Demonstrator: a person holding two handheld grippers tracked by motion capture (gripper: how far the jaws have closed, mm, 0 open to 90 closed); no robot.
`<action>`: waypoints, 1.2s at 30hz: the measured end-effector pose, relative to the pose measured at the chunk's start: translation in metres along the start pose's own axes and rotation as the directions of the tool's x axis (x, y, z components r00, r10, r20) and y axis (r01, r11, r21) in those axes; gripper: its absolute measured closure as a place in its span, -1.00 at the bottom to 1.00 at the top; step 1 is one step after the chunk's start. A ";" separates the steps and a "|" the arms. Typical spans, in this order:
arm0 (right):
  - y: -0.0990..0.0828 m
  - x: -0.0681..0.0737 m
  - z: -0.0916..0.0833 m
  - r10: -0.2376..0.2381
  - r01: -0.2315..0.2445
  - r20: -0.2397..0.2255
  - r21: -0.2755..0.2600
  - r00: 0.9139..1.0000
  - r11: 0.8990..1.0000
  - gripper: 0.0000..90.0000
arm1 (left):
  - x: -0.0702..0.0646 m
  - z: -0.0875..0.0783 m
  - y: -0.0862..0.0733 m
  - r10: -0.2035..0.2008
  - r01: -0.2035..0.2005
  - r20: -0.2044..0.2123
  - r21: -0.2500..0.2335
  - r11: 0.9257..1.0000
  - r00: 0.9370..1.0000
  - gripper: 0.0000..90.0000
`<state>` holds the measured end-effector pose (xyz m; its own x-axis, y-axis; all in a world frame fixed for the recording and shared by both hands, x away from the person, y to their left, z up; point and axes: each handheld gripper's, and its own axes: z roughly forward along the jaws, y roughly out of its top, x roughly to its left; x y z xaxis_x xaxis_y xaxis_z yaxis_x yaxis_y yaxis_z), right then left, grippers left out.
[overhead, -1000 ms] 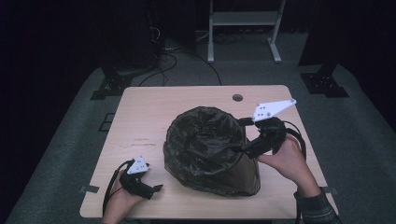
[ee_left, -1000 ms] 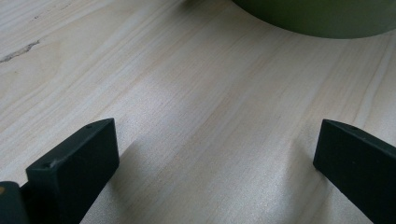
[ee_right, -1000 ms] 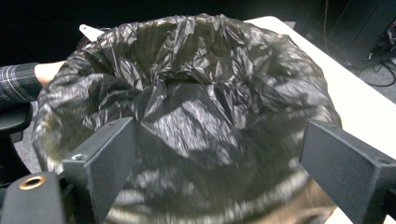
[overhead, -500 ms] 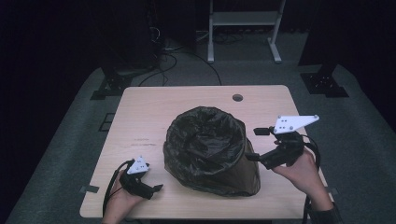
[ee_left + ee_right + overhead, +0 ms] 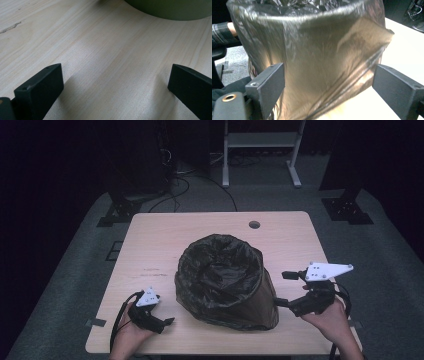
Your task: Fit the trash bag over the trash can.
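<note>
At the middle of the wooden table (image 5: 165,235) stands a green bin (image 5: 172,10) with a dark plastic bag (image 5: 220,270) pulled over its rim. The bag hangs down the outside, so it looks like the liner is being fitted to catch rubbish. It sticks out in a loose flap on the right side. The right gripper (image 5: 285,289) sits just beside that flap with its jaws wide open and nothing between them, maybe ready to tug the plastic smooth. The left gripper (image 5: 167,321) rests low on the table near the bin's left side, apart from it. Its jaws are open too and hold nothing. It seems to wait there, out of the way
</note>
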<state>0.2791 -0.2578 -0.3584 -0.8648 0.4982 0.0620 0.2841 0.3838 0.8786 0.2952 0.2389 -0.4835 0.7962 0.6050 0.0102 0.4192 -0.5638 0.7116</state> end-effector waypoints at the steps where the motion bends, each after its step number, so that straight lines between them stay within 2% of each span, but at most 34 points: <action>1: -0.003 0.000 -0.001 0.005 -0.005 0.001 -0.001 1.000 1.000 -0.78 | 0.000 0.000 0.000 0.000 0.000 0.000 0.000 1.000 1.000 -1.00; 13: -0.037 -0.007 -0.006 0.035 -0.036 0.036 0.031 0.999 0.999 -0.78 | 0.000 0.000 0.000 0.000 0.000 0.000 0.000 1.000 1.000 -1.00; 21: -0.059 -0.011 -0.004 0.051 -0.057 0.067 0.081 0.996 0.995 -0.78 | 0.000 0.000 0.000 0.001 -0.001 0.000 0.000 1.000 1.000 -1.00; 29: -0.076 -0.013 0.004 0.061 -0.071 0.081 0.128 0.995 0.989 -0.78 | 0.000 0.000 0.000 0.001 -0.001 0.001 0.000 1.000 1.000 -1.00; 36: -0.087 -0.013 0.019 0.034 -0.051 0.096 0.186 0.995 0.981 -0.78 | 0.000 0.000 0.000 0.001 -0.001 0.001 0.000 1.000 1.000 -1.00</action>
<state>0.2731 -0.2826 -0.4446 -0.8112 0.5829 0.0461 0.3999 0.4955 0.7711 0.2951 0.2389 -0.4835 0.7970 0.6039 0.0103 0.4185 -0.5643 0.7116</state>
